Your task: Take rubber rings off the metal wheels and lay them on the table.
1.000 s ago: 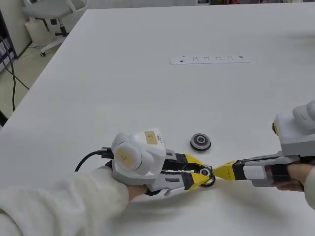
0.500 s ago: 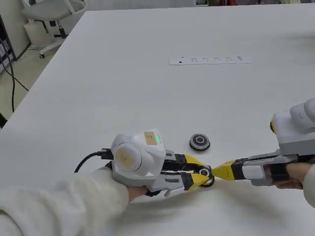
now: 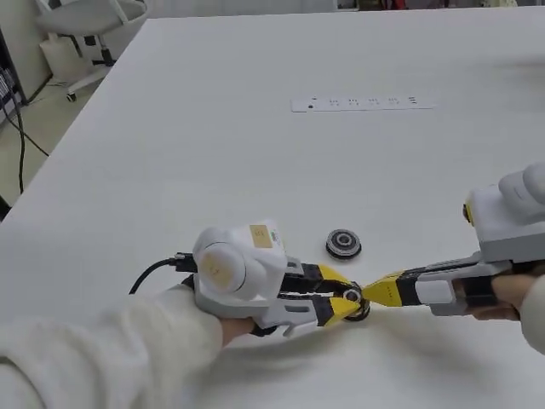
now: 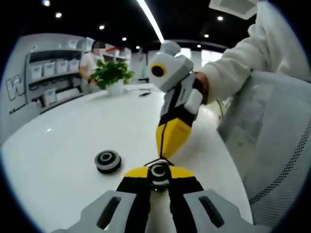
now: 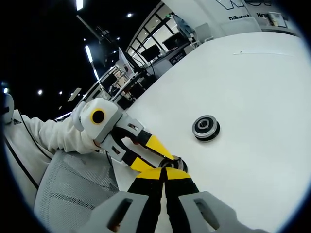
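My left gripper [image 3: 349,303] is shut on a small metal wheel [image 3: 356,305] with a black rubber ring, holding it just above the white table [image 3: 255,153]. In the left gripper view the wheel [image 4: 159,172] sits between the yellow fingertips [image 4: 136,173]. My right gripper [image 3: 368,295] comes in from the right, jaws pressed together, pinching the ring at the wheel's rim [image 5: 175,163]. A second wheel [image 3: 343,244] with its ring on lies flat a little beyond them; it also shows in the left gripper view [image 4: 108,161] and the right gripper view [image 5: 206,127].
A white power strip [image 3: 362,104] lies flat farther back on the table. An office chair [image 3: 85,17] stands off the table's far left corner. A person and a potted plant [image 4: 111,74] are at the far end in the left gripper view.
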`<move>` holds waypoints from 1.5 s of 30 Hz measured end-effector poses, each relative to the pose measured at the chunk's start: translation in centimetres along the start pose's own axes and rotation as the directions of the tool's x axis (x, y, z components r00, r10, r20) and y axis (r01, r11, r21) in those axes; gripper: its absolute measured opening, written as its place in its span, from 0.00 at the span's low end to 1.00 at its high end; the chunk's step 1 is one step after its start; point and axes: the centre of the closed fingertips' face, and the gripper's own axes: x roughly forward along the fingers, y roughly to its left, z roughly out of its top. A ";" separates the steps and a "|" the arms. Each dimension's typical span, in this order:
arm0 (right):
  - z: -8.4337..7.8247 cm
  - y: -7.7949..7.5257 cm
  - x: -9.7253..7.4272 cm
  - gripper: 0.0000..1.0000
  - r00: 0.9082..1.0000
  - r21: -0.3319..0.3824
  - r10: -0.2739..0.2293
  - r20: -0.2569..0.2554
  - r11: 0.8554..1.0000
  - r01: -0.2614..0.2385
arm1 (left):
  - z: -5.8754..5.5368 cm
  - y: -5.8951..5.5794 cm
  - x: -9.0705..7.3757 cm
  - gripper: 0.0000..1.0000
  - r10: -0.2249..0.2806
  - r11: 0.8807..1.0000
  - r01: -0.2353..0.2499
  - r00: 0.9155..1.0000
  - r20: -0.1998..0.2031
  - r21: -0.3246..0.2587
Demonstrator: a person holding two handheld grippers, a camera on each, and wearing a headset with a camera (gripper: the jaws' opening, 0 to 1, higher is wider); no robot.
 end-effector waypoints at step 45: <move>0.1 -1.8 -0.4 0.00 0.998 0.096 -0.055 0.024 0.994 0.052 | 0.6 -0.5 0.5 0.18 0.007 0.999 -0.008 0.999 -0.031 -0.041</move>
